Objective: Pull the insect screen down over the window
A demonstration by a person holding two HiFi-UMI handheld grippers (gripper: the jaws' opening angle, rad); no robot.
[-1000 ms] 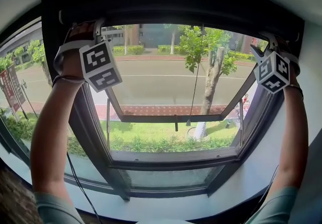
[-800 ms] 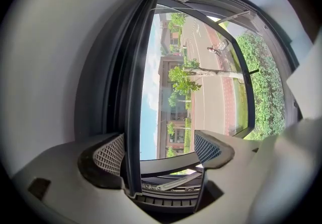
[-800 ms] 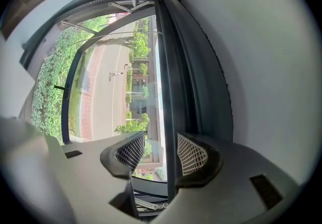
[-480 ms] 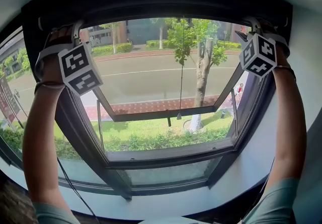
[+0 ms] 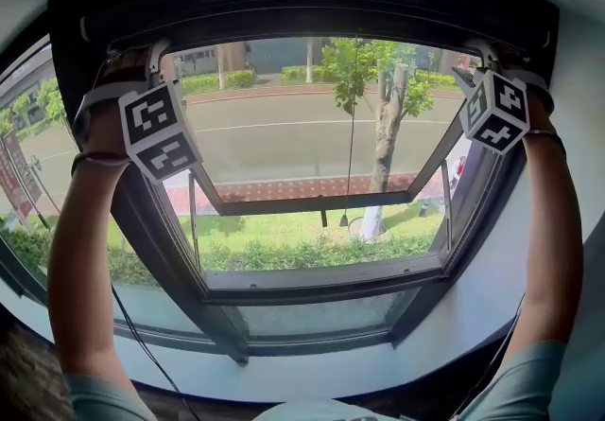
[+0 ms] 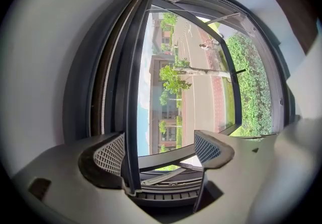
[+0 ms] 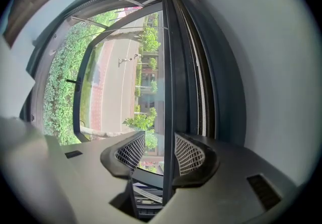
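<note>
The insect screen's dark pull bar (image 5: 321,22) sits rolled up along the top of the window frame. Both of my arms are raised to it. My left gripper (image 5: 153,58) is at the bar's left end, its marker cube (image 5: 161,131) facing me. In the left gripper view the bar (image 6: 132,107) runs between the wide-open jaws of the left gripper (image 6: 157,151), against the left pad (image 6: 109,154). My right gripper (image 5: 484,58) is at the bar's right end. There the bar (image 7: 167,92) passes between the narrower jaws of the right gripper (image 7: 161,153), close beside the right pad (image 7: 190,155) with a gap at the other pad.
A thin pull cord (image 5: 352,126) hangs down the middle of the opening. The glass sash (image 5: 321,206) is pushed outward over grass and a street. The lower sill (image 5: 321,282) and a slanted dark mullion (image 5: 156,239) lie below. A cable (image 5: 132,324) hangs by my left arm.
The head view has swung slightly left and then back. Both grippers stay up at the bar, which remains at the top of the frame.
</note>
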